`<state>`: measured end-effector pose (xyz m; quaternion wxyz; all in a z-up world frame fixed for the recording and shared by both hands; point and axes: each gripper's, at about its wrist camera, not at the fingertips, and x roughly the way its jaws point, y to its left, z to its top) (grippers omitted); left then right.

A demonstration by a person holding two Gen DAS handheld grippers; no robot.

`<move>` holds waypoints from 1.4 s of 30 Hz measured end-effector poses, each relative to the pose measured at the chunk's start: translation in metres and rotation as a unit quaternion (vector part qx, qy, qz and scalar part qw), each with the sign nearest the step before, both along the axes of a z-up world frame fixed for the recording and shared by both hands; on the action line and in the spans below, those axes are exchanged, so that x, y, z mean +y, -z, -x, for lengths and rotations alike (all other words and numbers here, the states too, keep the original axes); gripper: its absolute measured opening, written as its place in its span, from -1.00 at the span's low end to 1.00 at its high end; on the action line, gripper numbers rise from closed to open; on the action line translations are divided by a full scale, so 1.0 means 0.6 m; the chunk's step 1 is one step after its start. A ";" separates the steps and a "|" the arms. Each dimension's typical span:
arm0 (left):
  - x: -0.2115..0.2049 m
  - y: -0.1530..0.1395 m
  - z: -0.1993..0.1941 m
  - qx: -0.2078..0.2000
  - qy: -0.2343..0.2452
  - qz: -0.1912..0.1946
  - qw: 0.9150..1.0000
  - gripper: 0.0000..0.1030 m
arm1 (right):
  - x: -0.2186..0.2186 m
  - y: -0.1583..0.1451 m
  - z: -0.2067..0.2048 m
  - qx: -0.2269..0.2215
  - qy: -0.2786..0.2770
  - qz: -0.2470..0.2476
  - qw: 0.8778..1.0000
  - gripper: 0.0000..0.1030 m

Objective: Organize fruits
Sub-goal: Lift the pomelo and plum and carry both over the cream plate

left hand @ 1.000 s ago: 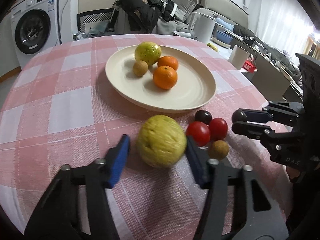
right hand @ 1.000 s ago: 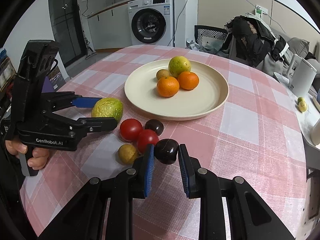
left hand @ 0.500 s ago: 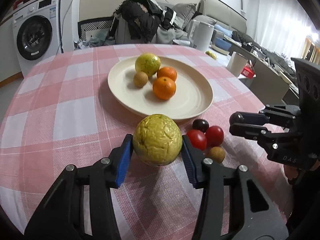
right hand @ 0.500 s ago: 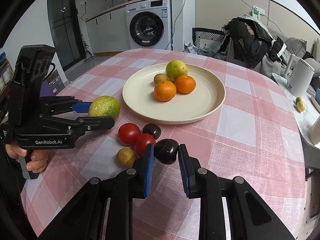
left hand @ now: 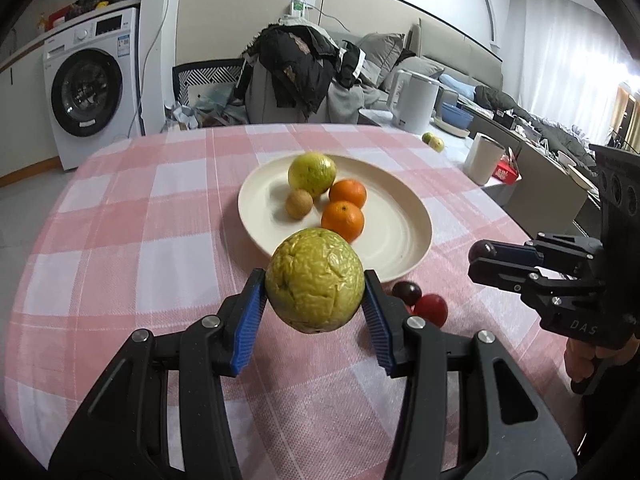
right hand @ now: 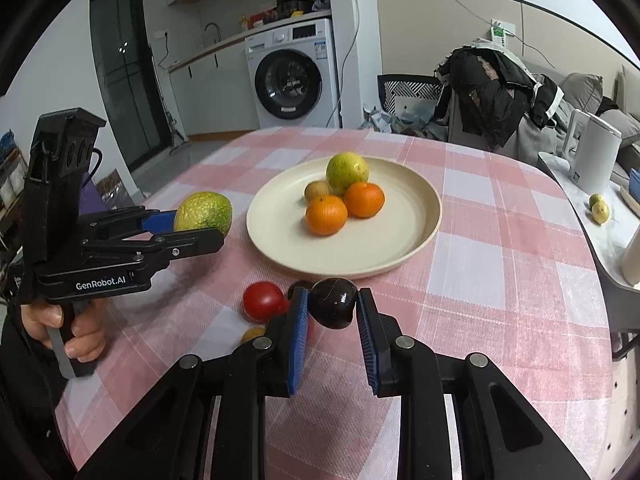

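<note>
My left gripper (left hand: pixel 315 294) is clamped on the wrinkled green fruit (left hand: pixel 315 280), which is clear of the checked surface (left hand: pixel 120 240) at the plate's (left hand: pixel 400 248) 6 o'clock edge. My right gripper (right hand: pixel 333 312) is closed on a dark round fruit (right hand: pixel 334 307), also at the plate's 6 o'clock. On the plate: two oranges (right hand: pixel 326 215), a green fruit (right hand: pixel 347 173), a small brown fruit (right hand: pixel 317 191). A red tomato (right hand: pixel 263 301) lies on the surface at 9 o'clock of my right gripper.

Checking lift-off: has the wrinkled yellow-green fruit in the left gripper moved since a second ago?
Yes. The wrinkled yellow-green fruit has risen off the pink checked tablecloth and now overlaps the cream plate's near rim.
</note>
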<state>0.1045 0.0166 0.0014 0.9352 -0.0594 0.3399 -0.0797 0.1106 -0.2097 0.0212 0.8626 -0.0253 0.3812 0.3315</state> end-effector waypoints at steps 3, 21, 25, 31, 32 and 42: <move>-0.004 -0.010 -0.006 -0.005 0.000 -0.007 1.000 -0.13 | -0.004 -0.005 -0.006 -0.003 0.009 -0.013 1.000 -0.51; -0.016 -0.016 -0.066 -0.010 -0.009 -0.022 1.000 -0.13 | -0.014 -0.026 -0.063 -0.007 0.048 -0.056 0.997 -0.51; -0.015 -0.013 -0.075 -0.011 -0.013 -0.026 1.000 -0.13 | -0.009 -0.029 -0.074 -0.010 0.048 -0.058 0.997 -0.51; -0.016 -0.009 -0.086 -0.010 -0.016 -0.033 0.999 -0.13 | -0.003 -0.029 -0.089 -0.015 0.049 -0.057 0.997 -0.51; -0.016 -0.008 -0.090 -0.009 -0.016 -0.034 0.999 -0.13 | -0.003 -0.027 -0.092 -0.013 0.051 -0.058 0.997 -0.51; -0.016 0.011 -0.106 0.000 -0.017 -0.037 0.999 -0.13 | -0.007 -0.006 -0.108 0.002 0.067 -0.061 0.996 -0.51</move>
